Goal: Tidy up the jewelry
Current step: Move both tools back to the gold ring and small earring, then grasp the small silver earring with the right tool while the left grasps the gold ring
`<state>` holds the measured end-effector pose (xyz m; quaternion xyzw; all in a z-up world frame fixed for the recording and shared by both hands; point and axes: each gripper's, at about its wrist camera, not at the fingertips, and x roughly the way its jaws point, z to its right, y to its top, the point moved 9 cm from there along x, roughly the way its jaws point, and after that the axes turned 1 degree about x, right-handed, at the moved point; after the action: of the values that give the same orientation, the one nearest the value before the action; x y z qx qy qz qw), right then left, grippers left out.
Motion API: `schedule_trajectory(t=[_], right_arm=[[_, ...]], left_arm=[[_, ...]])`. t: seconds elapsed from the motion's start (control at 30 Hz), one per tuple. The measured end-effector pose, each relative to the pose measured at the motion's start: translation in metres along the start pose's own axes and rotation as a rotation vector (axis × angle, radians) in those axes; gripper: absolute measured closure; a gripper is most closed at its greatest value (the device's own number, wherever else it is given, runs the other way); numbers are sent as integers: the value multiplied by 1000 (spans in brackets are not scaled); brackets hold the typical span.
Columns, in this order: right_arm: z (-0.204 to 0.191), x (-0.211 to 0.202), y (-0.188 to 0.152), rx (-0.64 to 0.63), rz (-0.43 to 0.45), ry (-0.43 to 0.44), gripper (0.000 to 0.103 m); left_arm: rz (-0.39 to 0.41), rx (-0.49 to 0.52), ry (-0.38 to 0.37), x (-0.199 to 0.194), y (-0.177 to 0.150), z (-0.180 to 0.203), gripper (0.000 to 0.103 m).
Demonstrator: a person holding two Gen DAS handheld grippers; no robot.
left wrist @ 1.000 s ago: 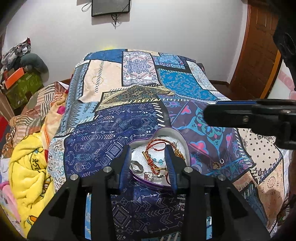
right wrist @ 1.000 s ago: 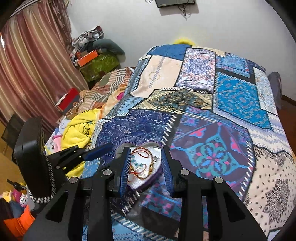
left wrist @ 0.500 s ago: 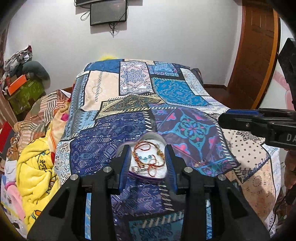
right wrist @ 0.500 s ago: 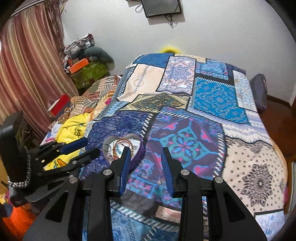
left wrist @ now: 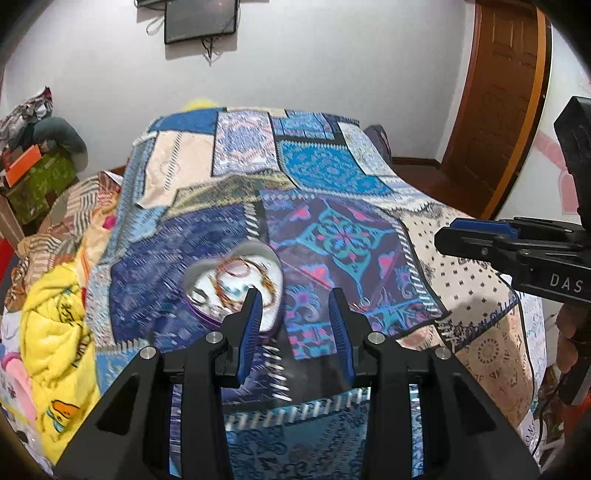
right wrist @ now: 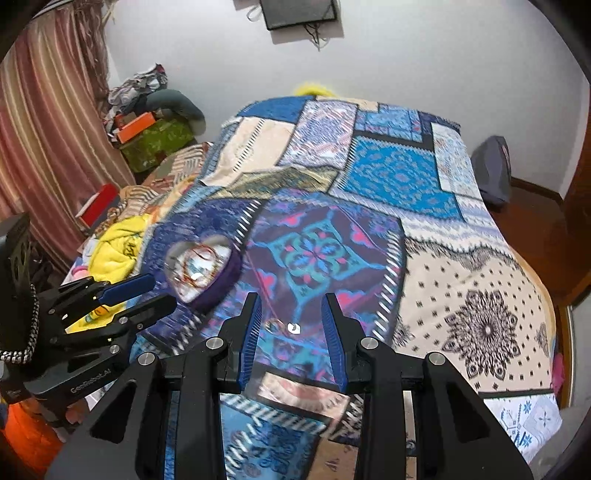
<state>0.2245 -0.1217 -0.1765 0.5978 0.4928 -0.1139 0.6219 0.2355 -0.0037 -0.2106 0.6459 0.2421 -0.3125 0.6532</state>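
Observation:
A purple heart-shaped jewelry box (left wrist: 236, 284) lies open on the patchwork bedspread (left wrist: 332, 236), with red and gold bracelets (left wrist: 243, 273) in its white lining. It also shows in the right wrist view (right wrist: 201, 271). My left gripper (left wrist: 295, 306) is open and empty, just right of and nearer than the box. My right gripper (right wrist: 290, 308) is open and empty above the bedspread, with two small rings (right wrist: 282, 326) lying on the cloth between its fingers. Each gripper shows from the side in the other view: the left (right wrist: 147, 291), the right (left wrist: 450, 236).
A yellow blanket (left wrist: 51, 332) and piled clothes lie along the bed's left side. A green box (right wrist: 155, 144) with an orange item stands by the striped curtain (right wrist: 44, 110). A wooden door (left wrist: 495, 103) is at the right. A dark screen (left wrist: 201, 18) hangs on the wall.
Both grippers have pulled back and up from the heart box, which now looks smaller and sits to the left. The right gripper has shifted right, over the two rings.

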Motion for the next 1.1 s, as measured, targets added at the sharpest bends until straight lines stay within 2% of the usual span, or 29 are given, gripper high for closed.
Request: schedule_trajectory(t=[0.2,0.5,0.67,0.9,1.03,1.1], right_arm=[[20,18,-19,32,-60,-17,73],[37,37,-39,73,-119,-2,73],[39,46,-45,67,-142,7,73],[47,53,-47,85,-149,22,73],[43,56,-50,63,-157,22,73],[40,58,-52,53,-161,28,73]], left_arm=[[-78,-12,-48,27,-21,18,67],[-164,38,-89,71,-38,47,67],[-183,58,-83,90,-34,51,67],[-197,62,-74,107,-31,52,72],[-189,56,-69,111,-30,52,84],[-186,50,-70,113,-29,50,96]])
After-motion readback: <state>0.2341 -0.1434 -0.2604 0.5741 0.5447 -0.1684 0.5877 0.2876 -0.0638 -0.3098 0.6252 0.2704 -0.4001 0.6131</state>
